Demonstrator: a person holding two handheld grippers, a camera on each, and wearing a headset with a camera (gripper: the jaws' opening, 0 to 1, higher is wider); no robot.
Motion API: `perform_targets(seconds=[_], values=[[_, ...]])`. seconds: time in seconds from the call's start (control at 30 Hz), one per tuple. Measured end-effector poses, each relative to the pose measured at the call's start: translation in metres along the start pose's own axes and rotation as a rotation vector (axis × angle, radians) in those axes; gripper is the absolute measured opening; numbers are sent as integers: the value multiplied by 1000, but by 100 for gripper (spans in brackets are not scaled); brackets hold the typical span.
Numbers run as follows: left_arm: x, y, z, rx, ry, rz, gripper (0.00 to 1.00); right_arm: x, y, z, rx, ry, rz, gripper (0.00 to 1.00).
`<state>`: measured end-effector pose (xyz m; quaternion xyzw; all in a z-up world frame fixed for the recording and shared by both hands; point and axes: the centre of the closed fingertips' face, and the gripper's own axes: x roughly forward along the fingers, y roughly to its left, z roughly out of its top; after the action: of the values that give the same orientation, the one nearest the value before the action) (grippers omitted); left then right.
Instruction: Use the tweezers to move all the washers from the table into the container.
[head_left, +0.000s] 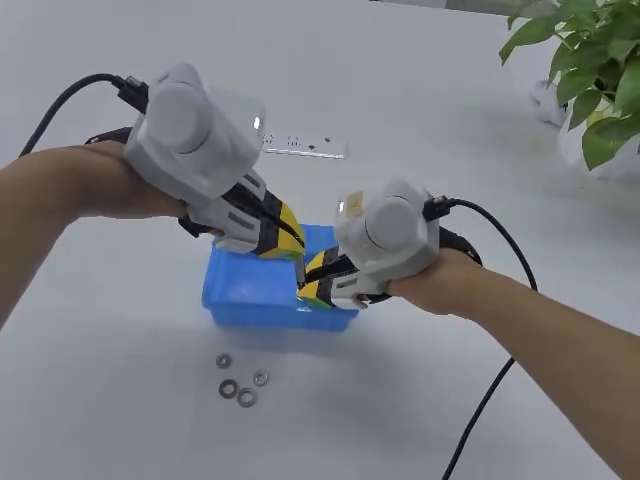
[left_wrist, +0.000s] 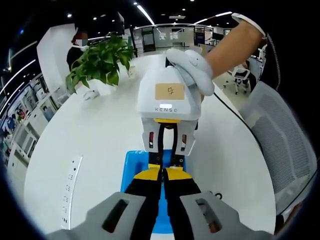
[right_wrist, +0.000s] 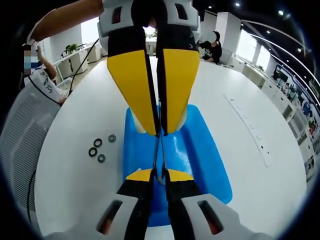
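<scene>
Over the blue container (head_left: 245, 292), my two grippers meet nose to nose. The thin metal tweezers (right_wrist: 158, 150) run between them. My left gripper (head_left: 295, 245) comes from the upper left, its yellow jaws shut on one end of the tweezers. My right gripper (head_left: 308, 285) comes from the right, shut on the other end. In the right gripper view, my right gripper (right_wrist: 159, 175) faces the left gripper (right_wrist: 159, 131) above the container (right_wrist: 200, 150). Several washers (head_left: 240, 382) lie on the white table in front of the container, the same washers (right_wrist: 98, 147) left of it in the right gripper view.
A white power strip (head_left: 300, 146) lies on the table behind the container. At the far right corner stands a potted plant (head_left: 590, 60). A black cable (head_left: 490, 390) trails from the right gripper toward the near edge. People and chairs are beyond the table.
</scene>
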<state>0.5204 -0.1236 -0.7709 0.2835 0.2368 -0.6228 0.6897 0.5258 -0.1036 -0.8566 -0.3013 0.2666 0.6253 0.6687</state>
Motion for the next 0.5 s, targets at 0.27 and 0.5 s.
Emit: perform_targets(seconds=[0.27,0.5], values=[[-9,-3,9,10,-6,11,6,-9,3,10,-8,-14,-12,11],[-20,-7,18,21,-8,20,6,-17,5,22,-15,-34,-24,11]])
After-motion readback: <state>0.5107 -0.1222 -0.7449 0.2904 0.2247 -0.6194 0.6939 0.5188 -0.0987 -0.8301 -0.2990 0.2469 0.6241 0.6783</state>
